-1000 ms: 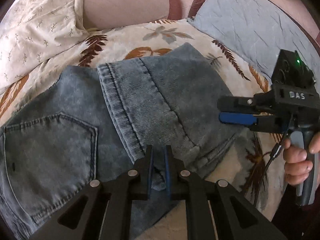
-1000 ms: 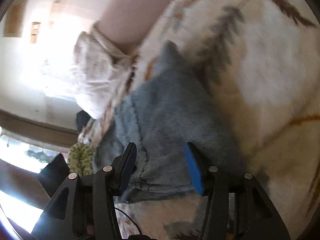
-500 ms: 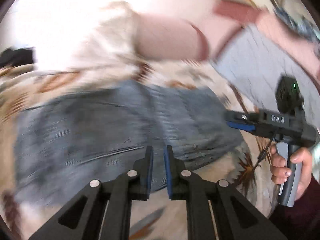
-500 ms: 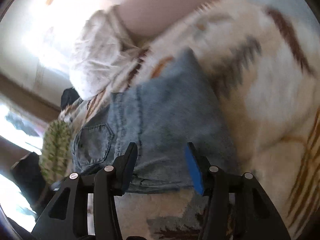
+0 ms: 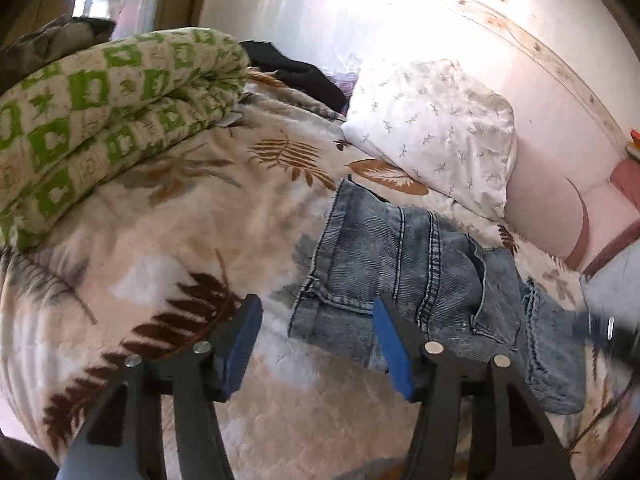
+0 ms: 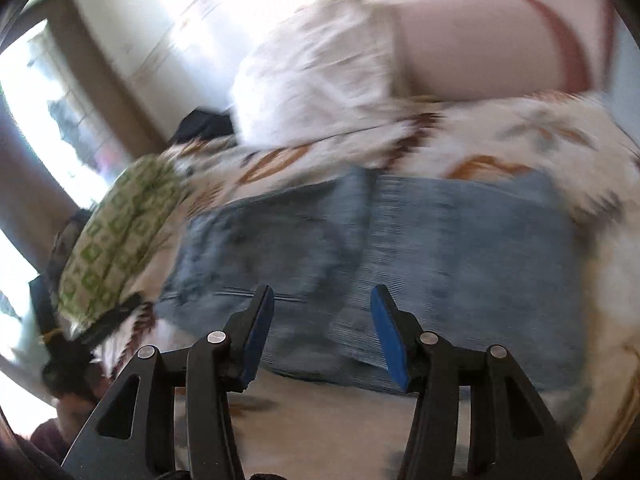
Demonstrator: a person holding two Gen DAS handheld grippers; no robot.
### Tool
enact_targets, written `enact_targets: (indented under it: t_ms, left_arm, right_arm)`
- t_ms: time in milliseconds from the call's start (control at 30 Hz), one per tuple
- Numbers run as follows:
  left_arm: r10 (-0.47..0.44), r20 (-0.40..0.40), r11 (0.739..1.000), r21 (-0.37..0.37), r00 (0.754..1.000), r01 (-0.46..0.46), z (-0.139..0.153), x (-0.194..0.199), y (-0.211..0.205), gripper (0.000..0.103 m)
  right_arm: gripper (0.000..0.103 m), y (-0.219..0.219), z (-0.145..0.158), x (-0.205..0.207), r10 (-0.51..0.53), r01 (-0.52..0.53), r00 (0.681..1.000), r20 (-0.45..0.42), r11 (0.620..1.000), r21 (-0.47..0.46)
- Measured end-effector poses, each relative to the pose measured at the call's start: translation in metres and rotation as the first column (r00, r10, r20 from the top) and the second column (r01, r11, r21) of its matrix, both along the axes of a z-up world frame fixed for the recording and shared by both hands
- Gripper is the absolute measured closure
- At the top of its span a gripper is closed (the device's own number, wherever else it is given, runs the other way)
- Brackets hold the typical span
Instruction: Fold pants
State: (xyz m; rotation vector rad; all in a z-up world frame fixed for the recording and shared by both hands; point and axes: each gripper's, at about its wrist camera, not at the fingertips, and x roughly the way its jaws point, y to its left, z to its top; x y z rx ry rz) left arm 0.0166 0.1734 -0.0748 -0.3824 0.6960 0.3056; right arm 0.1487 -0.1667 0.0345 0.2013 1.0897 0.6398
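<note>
The folded blue denim pants (image 5: 420,276) lie on a leaf-patterned blanket (image 5: 192,248). My left gripper (image 5: 316,328) hovers over the blanket just left of the pants' near corner; its jaws are opening and nothing is between them. In the right wrist view, blurred by motion, the pants (image 6: 400,248) spread across the middle. My right gripper (image 6: 322,316) stands open above their near edge and holds nothing. A dark blur at the right edge of the left wrist view is the other gripper (image 5: 612,336).
A folded green-and-white quilt (image 5: 100,112) lies at the far left of the bed. A white pillow (image 5: 436,132) and a pink bolster (image 5: 552,208) lie at the head. Dark clothing (image 5: 296,72) sits behind the quilt. A window (image 6: 36,128) is at left.
My left gripper let go of the denim edge, opened wide and swung left, off the pants. My right gripper rose and rolled, and the pants now lie across its view.
</note>
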Motion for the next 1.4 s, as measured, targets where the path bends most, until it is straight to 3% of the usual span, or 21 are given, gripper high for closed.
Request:
enact_targets:
  t_ms: [67,167,200,267,300,400,500,767,800,833,867,933,1033,1200,1400]
  left_arm:
    - [0.003,-0.033,1.0,-0.001,0.999,-0.003,-0.009,0.01,0.002,0.031]
    - [-0.06,-0.097,0.995,-0.087,0.994,0.051,-0.027,0.025,0.004,0.032]
    - [-0.059,-0.105,0.993,-0.11,0.993,0.048,-0.031,0.027,0.005,0.036]
    - [-0.076,-0.071,0.992,-0.105,0.995,0.068,-0.027,0.029,0.001,0.054]
    - [-0.099,-0.063,0.99,-0.107,0.993,0.092,-0.026,0.032,-0.001,0.068]
    - [-0.112,-0.068,0.987,-0.125,0.991,0.103,-0.027,0.037,0.001,0.073]
    - [-0.112,-0.068,0.982,-0.157,0.991,0.1,-0.03,0.038,0.005,0.075]
    - [-0.105,-0.074,0.984,-0.149,0.992,0.093,-0.031,0.04,0.002,0.077]
    - [-0.106,-0.072,0.984,-0.152,0.992,0.094,-0.03,0.039,0.003,0.078]
    - [-0.108,-0.07,0.983,-0.157,0.992,0.095,-0.03,0.039,0.004,0.079]
    - [-0.11,-0.067,0.982,-0.16,0.992,0.098,-0.029,0.039,0.005,0.08]
    - [-0.122,-0.052,0.982,-0.152,0.991,0.113,-0.026,0.037,0.002,0.082]
    - [-0.146,-0.017,0.98,-0.14,0.989,0.143,-0.018,0.035,-0.005,0.084]
    - [-0.231,0.055,0.97,-0.06,0.972,0.234,0.001,0.029,-0.035,0.084]
    - [-0.351,0.144,0.936,0.036,0.925,0.349,0.035,0.022,-0.085,0.084]
  right_arm:
    - [0.053,0.045,0.01,0.016,0.083,-0.084,0.996,-0.014,0.996,-0.022]
    - [0.047,0.121,0.02,0.043,0.209,-0.209,0.978,-0.018,0.976,-0.062]
    - [0.043,0.148,0.019,0.054,0.243,-0.245,0.969,-0.04,0.966,-0.075]
    - [0.038,0.191,0.014,0.068,0.307,-0.314,0.948,-0.086,0.945,-0.094]
    - [0.038,0.213,0.011,0.075,0.336,-0.346,0.936,-0.102,0.931,-0.116]
    - [0.038,0.26,-0.006,0.089,0.392,-0.414,0.908,-0.147,0.894,-0.174]
    - [0.037,0.289,-0.027,0.098,0.426,-0.462,0.884,-0.191,0.859,-0.22]
    - [0.035,0.329,-0.08,0.097,0.463,-0.537,0.843,-0.273,0.756,-0.375]
    - [0.044,0.331,-0.088,0.094,0.468,-0.546,0.837,-0.283,0.727,-0.415]
    - [0.066,0.331,-0.093,0.092,0.468,-0.549,0.836,-0.287,0.704,-0.451]
    - [0.074,0.33,-0.096,0.091,0.469,-0.55,0.835,-0.288,0.691,-0.469]
    - [0.087,0.322,-0.089,0.091,0.464,-0.538,0.843,-0.274,0.712,-0.451]
    - [0.092,0.301,-0.069,0.094,0.451,-0.508,0.861,-0.234,0.759,-0.408]
    - [0.093,0.251,-0.028,0.1,0.408,-0.437,0.9,-0.155,0.838,-0.327]
    - [0.093,0.172,0.019,0.106,0.325,-0.33,0.944,-0.063,0.913,-0.238]
